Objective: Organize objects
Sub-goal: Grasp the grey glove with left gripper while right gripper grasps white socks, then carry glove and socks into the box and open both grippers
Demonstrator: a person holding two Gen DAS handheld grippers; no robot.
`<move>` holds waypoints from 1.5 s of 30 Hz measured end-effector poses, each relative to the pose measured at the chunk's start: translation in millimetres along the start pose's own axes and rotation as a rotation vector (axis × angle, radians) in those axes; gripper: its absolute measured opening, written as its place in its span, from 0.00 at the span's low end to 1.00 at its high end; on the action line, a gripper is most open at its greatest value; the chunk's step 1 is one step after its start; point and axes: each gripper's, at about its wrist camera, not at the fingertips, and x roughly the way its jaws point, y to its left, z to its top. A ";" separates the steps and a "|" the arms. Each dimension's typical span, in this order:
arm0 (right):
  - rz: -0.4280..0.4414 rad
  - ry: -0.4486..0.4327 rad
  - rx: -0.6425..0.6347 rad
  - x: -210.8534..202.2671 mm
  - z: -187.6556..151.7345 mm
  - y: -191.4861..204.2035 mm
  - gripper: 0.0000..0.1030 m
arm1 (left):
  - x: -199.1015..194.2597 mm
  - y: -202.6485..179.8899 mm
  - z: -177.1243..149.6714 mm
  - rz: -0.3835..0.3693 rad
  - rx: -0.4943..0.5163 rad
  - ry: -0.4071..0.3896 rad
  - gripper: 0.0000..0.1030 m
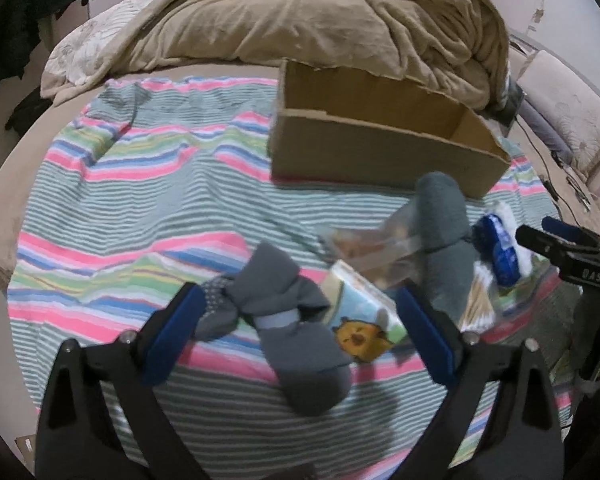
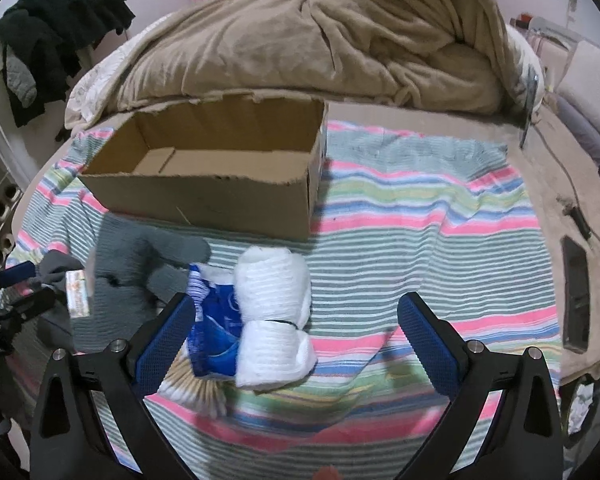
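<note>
An open, empty cardboard box (image 1: 383, 148) (image 2: 204, 196) stands on a striped cloth (image 1: 140, 200) (image 2: 419, 216) on the bed. My left gripper (image 1: 300, 320) is open, its jaws either side of a bundled grey sock pair (image 1: 296, 328) that lies partly over a tissue pack with an orange cartoon (image 1: 363, 320). A grey-green rolled cloth (image 1: 443, 236) (image 2: 140, 264) and a clear packet (image 1: 379, 248) lie beyond. My right gripper (image 2: 300, 328) is open over a rolled white towel (image 2: 276, 316), a blue packet (image 2: 216, 328) and a cotton-swab bundle (image 2: 196, 388).
A heaped tan blanket (image 1: 319, 16) (image 2: 339, 32) lies behind the box. Dark clothes (image 2: 56, 32) hang at left. A black phone (image 2: 575, 292) and cables (image 2: 567, 184) lie on the bare tan bed to the right. The right gripper's tip shows in the left wrist view (image 1: 559, 244).
</note>
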 end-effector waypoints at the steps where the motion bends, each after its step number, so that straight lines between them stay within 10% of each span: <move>1: 0.006 0.011 0.003 4.6 -0.1 -0.9 0.98 | 1.7 1.9 -0.1 0.005 0.000 0.003 0.93; 8: 0.040 0.062 0.025 24.5 -1.2 -5.6 0.87 | 1.6 5.3 -4.1 0.051 0.001 0.006 0.84; 16: 0.096 0.049 -0.009 21.7 -5.2 2.2 0.41 | 15.9 5.0 -7.1 0.052 0.047 0.026 0.81; 19: 0.108 0.032 -0.008 17.4 -5.8 1.8 0.38 | 19.1 4.1 -7.2 0.018 0.048 0.030 0.51; 24: 0.127 0.006 0.001 9.4 -6.0 0.9 0.37 | 19.3 -1.9 -10.9 -0.033 0.063 0.026 0.32; 45: 0.141 -0.110 -0.036 -37.8 25.2 2.0 0.35 | -47.7 -17.0 30.9 -0.160 0.095 -0.157 0.29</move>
